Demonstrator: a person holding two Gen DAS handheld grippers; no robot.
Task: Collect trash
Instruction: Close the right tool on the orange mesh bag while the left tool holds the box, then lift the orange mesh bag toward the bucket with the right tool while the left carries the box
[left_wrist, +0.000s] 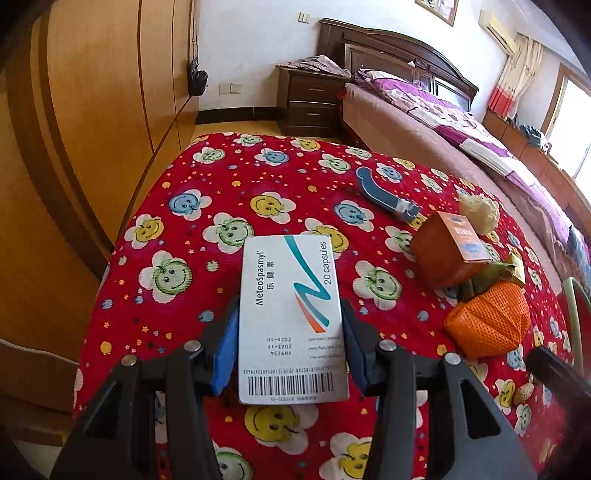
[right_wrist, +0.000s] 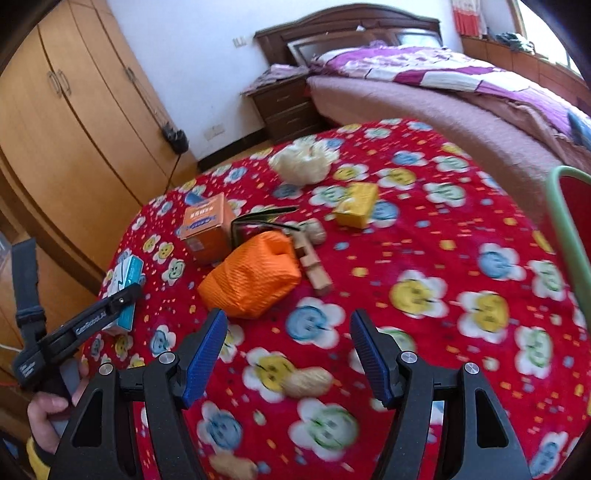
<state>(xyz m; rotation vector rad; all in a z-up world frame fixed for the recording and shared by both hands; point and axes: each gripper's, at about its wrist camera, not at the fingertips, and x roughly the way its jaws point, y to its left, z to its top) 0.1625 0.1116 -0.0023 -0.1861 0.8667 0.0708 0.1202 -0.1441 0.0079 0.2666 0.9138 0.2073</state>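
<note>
Nearest in the left wrist view, the left gripper (left_wrist: 290, 332) is clamped on a white capsule box (left_wrist: 291, 317), its blue pads pressing the two long sides, barcode end toward the camera, the box apparently lifted off the red smiley-flower cloth (left_wrist: 177, 206). In the right wrist view the right gripper (right_wrist: 288, 354) stands released, jaws wide with only cloth between them and a peanut (right_wrist: 308, 382) lying just beyond the pads.

Farther out on the right sits the rest of the litter: an orange mesh bag (right_wrist: 251, 280), just behind it an orange carton (right_wrist: 207, 229), small wooden blocks (right_wrist: 317, 273) beside the bag, a yellow box (right_wrist: 356, 208), and a crumpled cream wrapper (right_wrist: 303, 162) at the far edge. A blue curved tool (left_wrist: 384, 195) lies apart, far centre.

No bin is clearly identifiable; a green-rimmed red thing (right_wrist: 569, 236) at the right edge may be one. To do this step well, I'd keep the box level and squeezed evenly while carrying it, and bring the free claw squarely over the peanut or the mesh bag before closing.
</note>
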